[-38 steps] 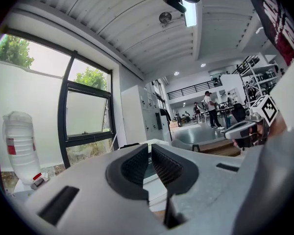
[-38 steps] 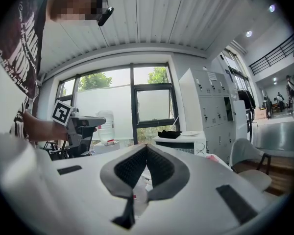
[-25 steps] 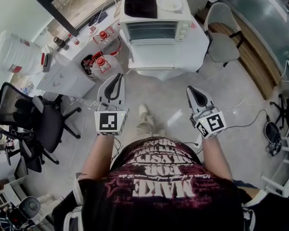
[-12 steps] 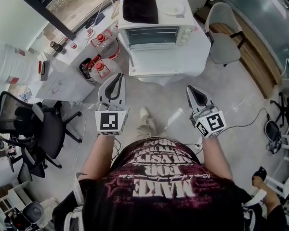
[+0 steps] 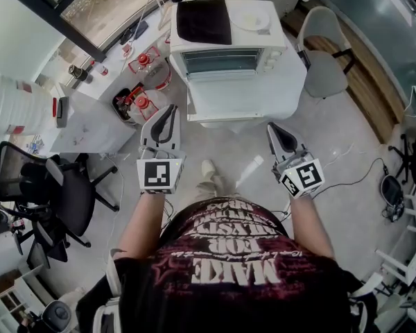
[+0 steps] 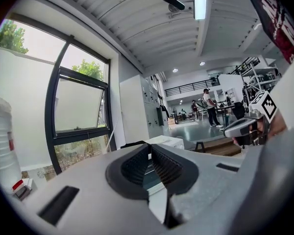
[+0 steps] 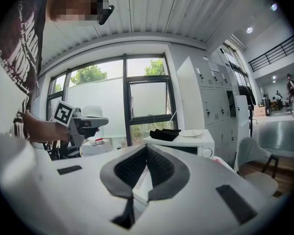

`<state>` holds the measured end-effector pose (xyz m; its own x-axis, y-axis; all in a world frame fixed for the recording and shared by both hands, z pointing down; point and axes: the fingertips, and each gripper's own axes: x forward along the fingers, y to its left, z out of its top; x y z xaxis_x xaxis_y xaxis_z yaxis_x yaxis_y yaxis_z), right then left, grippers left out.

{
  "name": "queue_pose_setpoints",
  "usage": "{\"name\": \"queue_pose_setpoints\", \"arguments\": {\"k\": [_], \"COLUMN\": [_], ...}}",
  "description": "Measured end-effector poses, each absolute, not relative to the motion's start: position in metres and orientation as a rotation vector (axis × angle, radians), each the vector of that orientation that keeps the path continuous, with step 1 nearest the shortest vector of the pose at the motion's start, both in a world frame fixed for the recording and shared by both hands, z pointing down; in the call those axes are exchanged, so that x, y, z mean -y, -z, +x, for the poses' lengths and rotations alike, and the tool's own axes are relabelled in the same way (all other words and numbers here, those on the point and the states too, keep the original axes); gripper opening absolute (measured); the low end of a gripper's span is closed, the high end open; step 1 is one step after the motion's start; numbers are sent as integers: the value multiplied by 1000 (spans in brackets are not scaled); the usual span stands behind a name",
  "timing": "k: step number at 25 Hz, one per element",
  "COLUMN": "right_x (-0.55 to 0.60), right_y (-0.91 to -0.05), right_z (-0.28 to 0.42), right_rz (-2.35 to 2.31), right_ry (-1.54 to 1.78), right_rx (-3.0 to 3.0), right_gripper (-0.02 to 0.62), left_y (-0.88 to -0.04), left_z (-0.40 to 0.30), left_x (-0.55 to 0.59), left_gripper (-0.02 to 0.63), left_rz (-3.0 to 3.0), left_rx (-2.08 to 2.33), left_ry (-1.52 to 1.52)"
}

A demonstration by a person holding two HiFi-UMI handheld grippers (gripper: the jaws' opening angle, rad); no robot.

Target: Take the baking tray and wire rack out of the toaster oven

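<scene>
Jaws on the left gripper (image 5: 168, 112) are pressed together at the tips, ribbed black pads (image 6: 134, 168) meeting with nothing between them. The right gripper (image 5: 274, 129) is closed the same way, its pads (image 7: 161, 168) touching and empty. Both are held level in front of the person, well apart from each other and short of the near edge of the white table (image 5: 249, 99). Each carries a marker cube with a black-and-white square code, left (image 5: 157, 175) and right (image 5: 302, 179).

The toaster oven (image 5: 225, 47), white, stands along the table's far edge with its glass door closed and its knobs (image 5: 269, 55) at the right end of the front. The baking tray and wire rack cannot be made out behind the glass. A black cloth (image 5: 204, 21) lies on the left half of the oven's top and a white plate (image 5: 252, 21) on the right half. The near part of the table is bare.

Red-capped jugs (image 5: 144, 103) stand on the floor by the table's left edge, and a white chair (image 5: 326, 57) stands at its right edge.

On the person's dark shirt (image 5: 229, 255) the word "MAKE" reads in large pale letters, upside down from the head view. The smaller lines are too warped to read.
</scene>
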<state>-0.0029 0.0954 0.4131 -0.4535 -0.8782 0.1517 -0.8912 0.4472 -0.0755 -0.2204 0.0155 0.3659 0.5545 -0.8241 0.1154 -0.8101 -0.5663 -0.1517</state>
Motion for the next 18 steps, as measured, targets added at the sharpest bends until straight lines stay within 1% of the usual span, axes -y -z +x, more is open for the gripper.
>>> {"name": "queue_pose_setpoints", "arguments": {"k": [18], "right_x": [-16], "right_y": [-414], "right_z": [-26], "right_rz": [1682], "right_ry": [-251], "right_rx": [2534], "right_gripper": [3], "left_y": [-369], "left_z": [-233], "left_x": [74], "left_gripper": [25], "left_rz": [-2757], "left_rx": [-1314], "left_ry": [216]}}
